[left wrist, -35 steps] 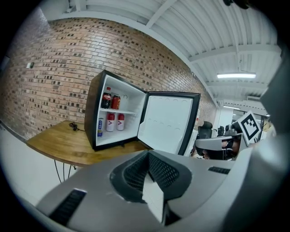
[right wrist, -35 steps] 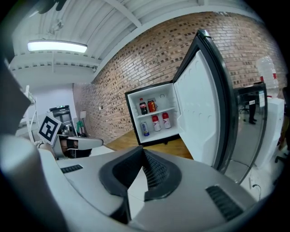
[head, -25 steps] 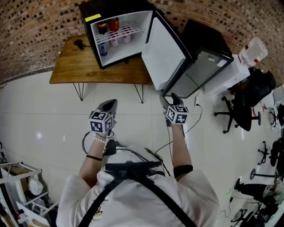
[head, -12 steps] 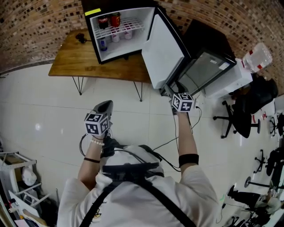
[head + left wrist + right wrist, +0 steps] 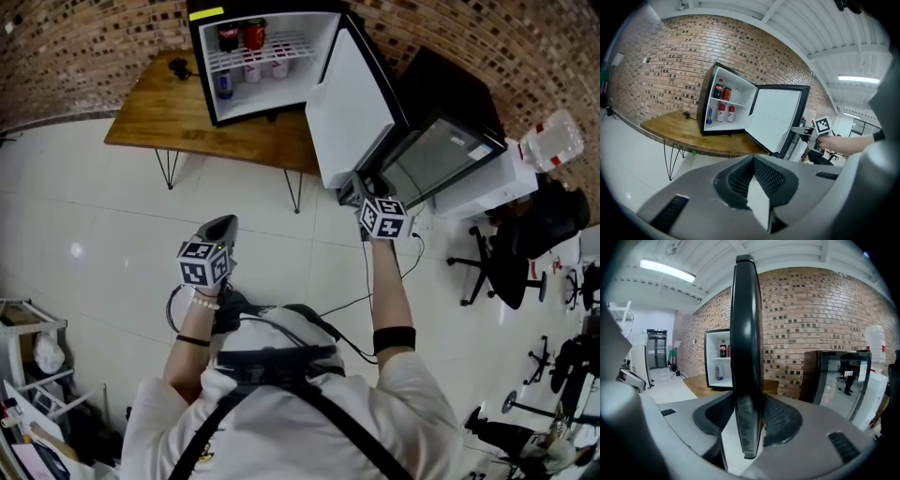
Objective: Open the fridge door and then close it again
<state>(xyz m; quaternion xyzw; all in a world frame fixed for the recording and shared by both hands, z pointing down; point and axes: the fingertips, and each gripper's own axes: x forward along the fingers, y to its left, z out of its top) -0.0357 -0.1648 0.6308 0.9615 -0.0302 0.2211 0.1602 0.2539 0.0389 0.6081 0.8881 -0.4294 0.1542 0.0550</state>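
Observation:
A small black fridge (image 5: 253, 56) stands open on a wooden table (image 5: 169, 117), with cans and bottles (image 5: 239, 37) on its shelves. Its white-lined door (image 5: 352, 103) swings out to the right. My right gripper (image 5: 354, 187) is at the door's free edge. In the right gripper view the dark door edge (image 5: 746, 357) runs upright between the jaws, which have just been closing and now clasp it (image 5: 746, 427). My left gripper (image 5: 222, 225) hangs low over the floor, shut and empty (image 5: 757, 187). From there I see the fridge (image 5: 724, 105), the door (image 5: 776, 117) and the right gripper (image 5: 799, 130).
A black glass-door cabinet (image 5: 436, 155) stands right of the table, just behind the open door. Office chairs (image 5: 511, 258) sit further right. A cable (image 5: 356, 305) trails over the white tile floor. A white rack (image 5: 28, 347) is at the lower left.
My right gripper has moved right and forward onto the free edge of the door, which now sits between its jaws. The left gripper has sunk a little.

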